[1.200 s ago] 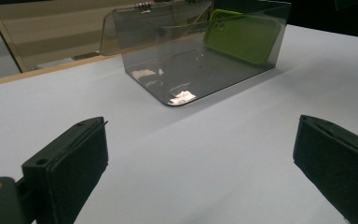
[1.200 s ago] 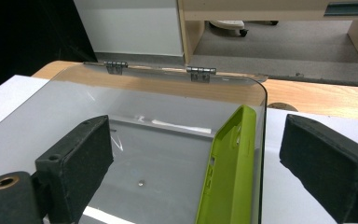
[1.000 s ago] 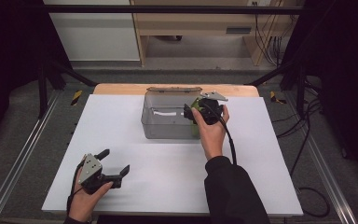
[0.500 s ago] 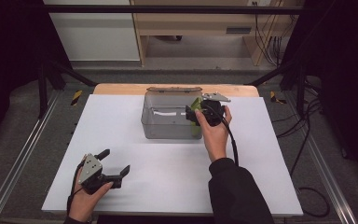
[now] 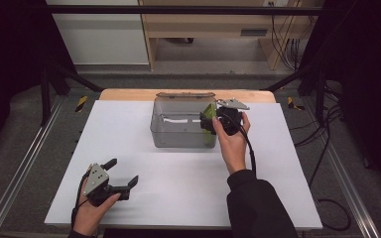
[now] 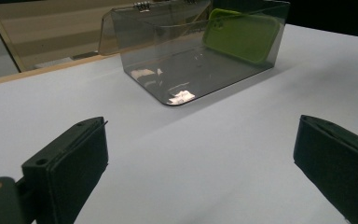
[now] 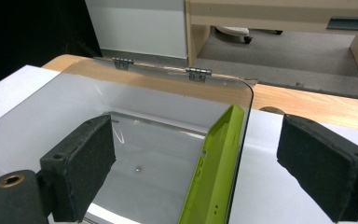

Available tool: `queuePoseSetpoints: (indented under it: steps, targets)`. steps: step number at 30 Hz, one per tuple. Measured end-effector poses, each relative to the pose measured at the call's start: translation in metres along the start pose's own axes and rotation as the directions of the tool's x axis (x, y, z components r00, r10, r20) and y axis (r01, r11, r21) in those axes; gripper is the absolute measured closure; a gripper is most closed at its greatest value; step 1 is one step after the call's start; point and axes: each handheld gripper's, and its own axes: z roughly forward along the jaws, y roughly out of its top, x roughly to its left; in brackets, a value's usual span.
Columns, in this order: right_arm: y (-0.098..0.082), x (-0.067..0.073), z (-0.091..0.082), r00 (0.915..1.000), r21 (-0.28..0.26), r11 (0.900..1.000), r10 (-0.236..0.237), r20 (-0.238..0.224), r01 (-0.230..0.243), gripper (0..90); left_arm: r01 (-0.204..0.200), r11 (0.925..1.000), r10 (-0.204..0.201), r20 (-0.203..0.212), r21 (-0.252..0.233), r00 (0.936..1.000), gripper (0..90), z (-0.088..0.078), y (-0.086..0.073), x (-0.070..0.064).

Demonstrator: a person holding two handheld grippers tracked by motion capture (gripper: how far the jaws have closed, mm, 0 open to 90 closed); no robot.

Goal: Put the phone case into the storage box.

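Leaning upright against the right wall inside the clear box [image 5: 178, 130], the green phone case [image 7: 216, 163] stands free. The right gripper [image 5: 209, 121] hovers at that wall, jaws apart. The left gripper [image 5: 124, 174], well in front of the box, has its jaws apart too.

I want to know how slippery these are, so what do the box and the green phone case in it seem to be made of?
The box looks like smoky clear hard plastic with a glossy finish: the table shows through its walls and its floor throws bright glints. Its lid hangs on small metal-looking hinges. The green phone case looks like matte plastic or silicone, opaque with no shine; which of the two can't be told.
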Motion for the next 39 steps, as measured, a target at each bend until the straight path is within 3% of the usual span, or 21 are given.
queuePoseSetpoints:
  steps: [10,20,27,32,39]
  targets:
    - [0.0,0.0,-0.008,0.9991,-0.041,0.998,-0.039,-0.012,0.039,9.9,0.003,1.0,-0.003,-0.002,-0.002,1.0,2.6,-0.001,0.0,0.001]
    - [-0.007,-0.009,-0.022,0.9991,-0.133,0.99,-0.042,-0.003,0.041,10.4,0.004,1.0,-0.004,-0.004,0.0,1.0,2.7,-0.001,0.0,0.001]
    - [-0.013,-0.019,-0.036,0.9992,-0.144,0.989,-0.032,-0.025,0.028,10.6,0.007,1.0,-0.007,-0.007,-0.002,1.0,2.7,-0.001,0.0,0.002]
    - [-0.02,-0.026,-0.048,0.9976,-0.143,0.988,-0.064,-0.025,0.06,10.6,0.014,0.9999,-0.014,-0.012,-0.004,0.9998,2.7,-0.003,-0.001,0.004]
    - [-0.032,-0.037,-0.064,0.9977,-0.14,0.989,-0.049,-0.048,0.041,9.5,0.025,0.9996,-0.025,-0.014,-0.015,0.9996,2.6,-0.005,-0.001,0.008]
